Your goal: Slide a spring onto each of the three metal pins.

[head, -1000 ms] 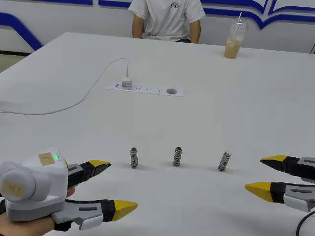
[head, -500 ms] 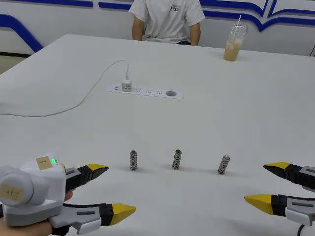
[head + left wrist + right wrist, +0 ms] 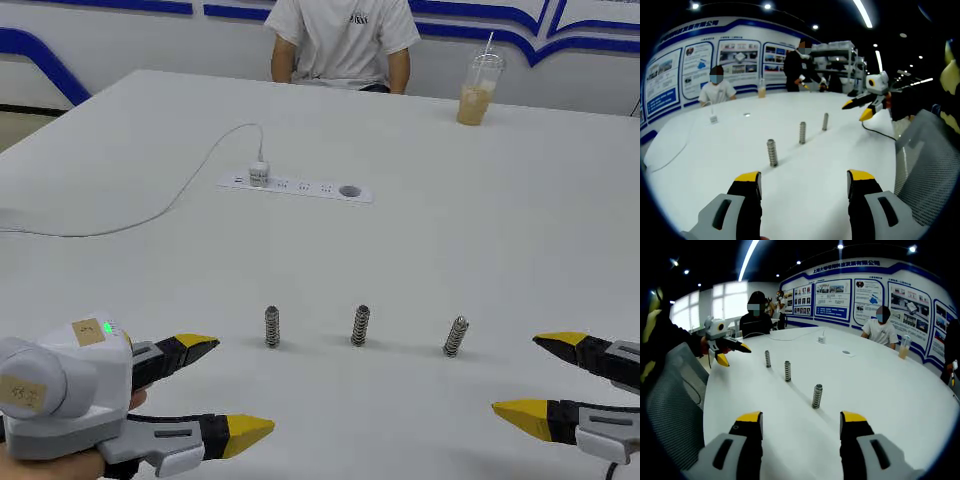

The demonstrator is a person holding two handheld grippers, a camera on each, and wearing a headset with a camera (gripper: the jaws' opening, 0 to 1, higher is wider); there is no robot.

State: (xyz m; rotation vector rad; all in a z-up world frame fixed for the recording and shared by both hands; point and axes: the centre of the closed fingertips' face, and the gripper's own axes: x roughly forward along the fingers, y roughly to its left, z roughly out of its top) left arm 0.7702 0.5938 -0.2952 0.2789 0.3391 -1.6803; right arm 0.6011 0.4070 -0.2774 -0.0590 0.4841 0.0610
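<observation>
Three springs [image 3: 360, 326] are standing in a row on the desk [image 3: 450, 230]; the left gripper [image 3: 242, 385] and right gripper [image 3: 516, 374] are hovering either side, jaws released.

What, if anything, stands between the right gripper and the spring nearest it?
Nothing visible does. The right gripper is open and empty, and only bare table lies between it and the nearest spring, which stands upright.
</observation>
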